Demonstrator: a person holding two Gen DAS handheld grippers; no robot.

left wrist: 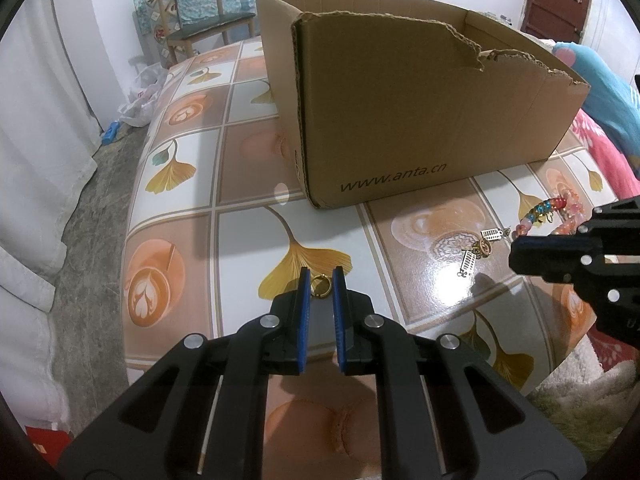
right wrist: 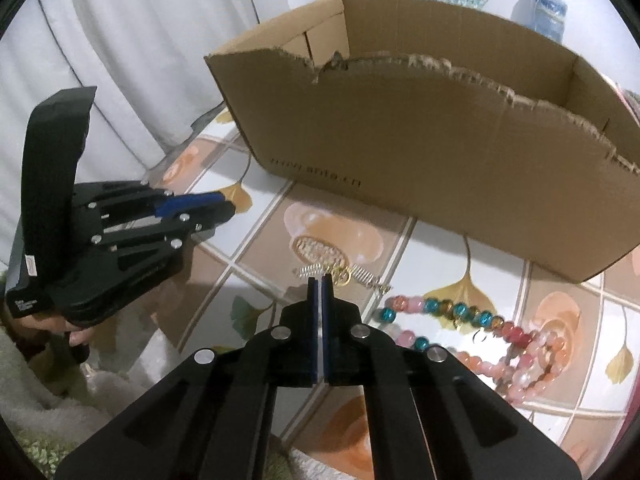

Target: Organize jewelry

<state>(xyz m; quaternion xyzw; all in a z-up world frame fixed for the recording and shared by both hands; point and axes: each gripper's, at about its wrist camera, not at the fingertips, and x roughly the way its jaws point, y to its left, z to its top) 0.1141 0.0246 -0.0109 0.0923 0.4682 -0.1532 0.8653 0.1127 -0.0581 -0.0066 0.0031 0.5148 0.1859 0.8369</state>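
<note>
Table (left wrist: 240,184) with glossy tile-print cloth: ginkgo leaves, latte cups. Torn-rimmed cardboard box (left wrist: 420,120) at 12 o'clock, flat on cloth. Gold ring (left wrist: 321,286) near 6 o'clock edge. Small gold and silver charms (left wrist: 482,246) at 3 o'clock; beaded bracelets (left wrist: 556,216) just beyond, pink and multicoloured, heaped together.

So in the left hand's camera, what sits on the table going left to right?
Gold ring between the left gripper fingertips → gold and silver earrings → beaded bracelets → right gripper reaching in from the edge.
</note>
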